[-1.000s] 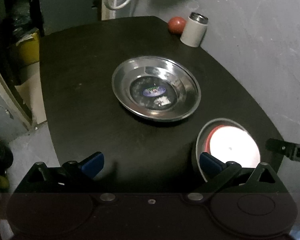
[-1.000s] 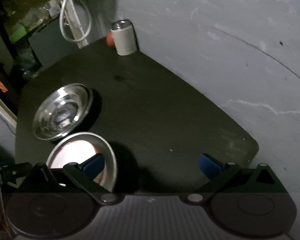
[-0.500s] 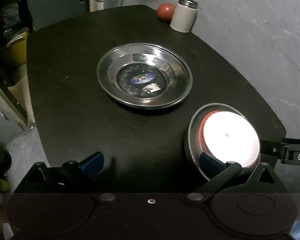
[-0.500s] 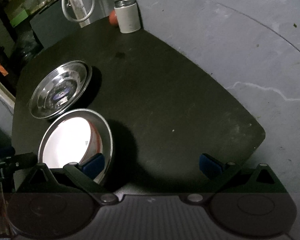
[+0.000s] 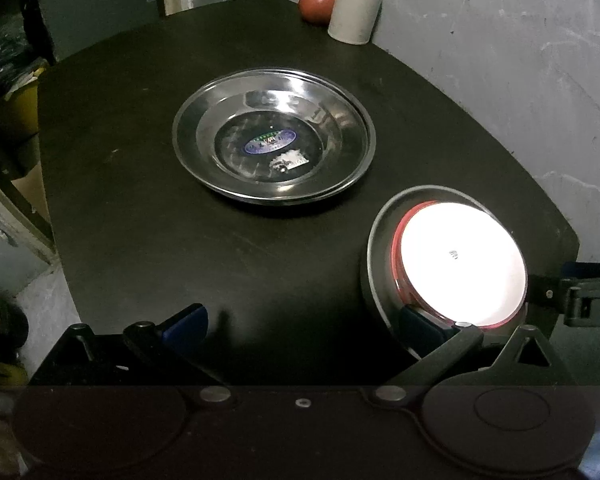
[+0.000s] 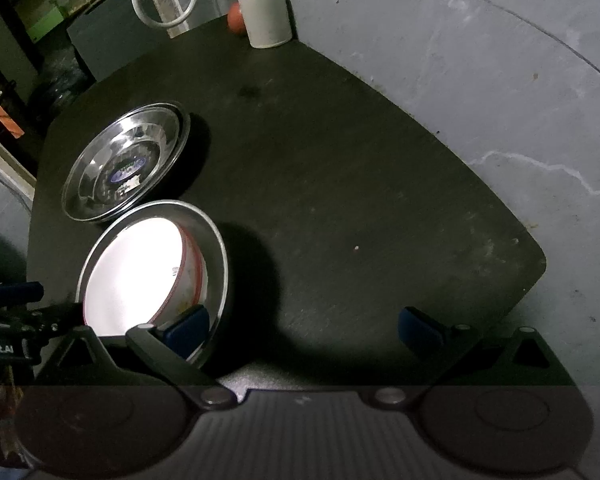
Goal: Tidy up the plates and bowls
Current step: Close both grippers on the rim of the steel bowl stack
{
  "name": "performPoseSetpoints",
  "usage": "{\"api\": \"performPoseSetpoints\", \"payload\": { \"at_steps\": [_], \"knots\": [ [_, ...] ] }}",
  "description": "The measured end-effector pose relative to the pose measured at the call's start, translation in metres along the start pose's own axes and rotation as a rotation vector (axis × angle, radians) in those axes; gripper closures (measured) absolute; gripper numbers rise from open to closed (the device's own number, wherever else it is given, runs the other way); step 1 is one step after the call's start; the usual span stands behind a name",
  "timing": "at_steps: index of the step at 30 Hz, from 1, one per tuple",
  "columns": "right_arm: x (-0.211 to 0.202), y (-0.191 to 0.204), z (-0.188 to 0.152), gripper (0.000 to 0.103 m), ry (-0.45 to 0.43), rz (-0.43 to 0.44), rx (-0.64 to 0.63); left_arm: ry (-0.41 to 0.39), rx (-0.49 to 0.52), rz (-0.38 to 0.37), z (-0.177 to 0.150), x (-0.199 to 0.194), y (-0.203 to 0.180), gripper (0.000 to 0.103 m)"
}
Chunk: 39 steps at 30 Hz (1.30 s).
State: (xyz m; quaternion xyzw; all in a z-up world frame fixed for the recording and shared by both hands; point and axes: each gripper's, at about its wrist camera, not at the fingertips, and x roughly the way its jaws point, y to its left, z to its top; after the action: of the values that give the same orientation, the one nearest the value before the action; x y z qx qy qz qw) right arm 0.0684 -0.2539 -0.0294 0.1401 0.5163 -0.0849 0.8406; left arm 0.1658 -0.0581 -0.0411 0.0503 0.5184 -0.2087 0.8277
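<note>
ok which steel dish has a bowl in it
The near steel dish, by the table's front edge: a white bowl sits inside. The far dish holds only stickers.

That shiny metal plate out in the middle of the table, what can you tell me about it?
The metal plate looks like polished steel: round, shallow, with a wide sloping wall and a thin rolled rim. An oval blue sticker and a small pale label sit on its flat centre; otherwise it holds nothing. It lies flat and upright on the dark table, beyond a steel bowl holding a white dish. No gripper touches it. From the right-hand camera the plate and bowl look very close; whether they touch is unclear.
</note>
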Motion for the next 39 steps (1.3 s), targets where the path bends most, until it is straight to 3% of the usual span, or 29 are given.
{"api": "performPoseSetpoints", "payload": {
  "at_steps": [11,19,28,32,39],
  "knots": [
    [0.003,-0.001,0.001,0.002,0.014,0.017,-0.013,-0.001,0.011,0.018,0.001,0.002,-0.004,0.001],
    [0.002,0.004,0.0,0.02,0.011,0.059,-0.042,-0.013,0.023,0.016,0.001,0.0,-0.005,0.004],
    [-0.003,0.009,-0.003,0.038,0.002,0.106,-0.066,-0.029,0.022,-0.034,0.001,-0.003,-0.004,0.017],
    [-0.004,0.009,-0.003,0.04,0.003,0.112,-0.068,-0.032,0.007,-0.076,0.001,-0.003,-0.002,0.028],
    [-0.008,0.014,-0.005,0.053,-0.004,0.128,-0.095,-0.041,-0.004,-0.151,0.001,-0.005,-0.002,0.052]
  ]
}}
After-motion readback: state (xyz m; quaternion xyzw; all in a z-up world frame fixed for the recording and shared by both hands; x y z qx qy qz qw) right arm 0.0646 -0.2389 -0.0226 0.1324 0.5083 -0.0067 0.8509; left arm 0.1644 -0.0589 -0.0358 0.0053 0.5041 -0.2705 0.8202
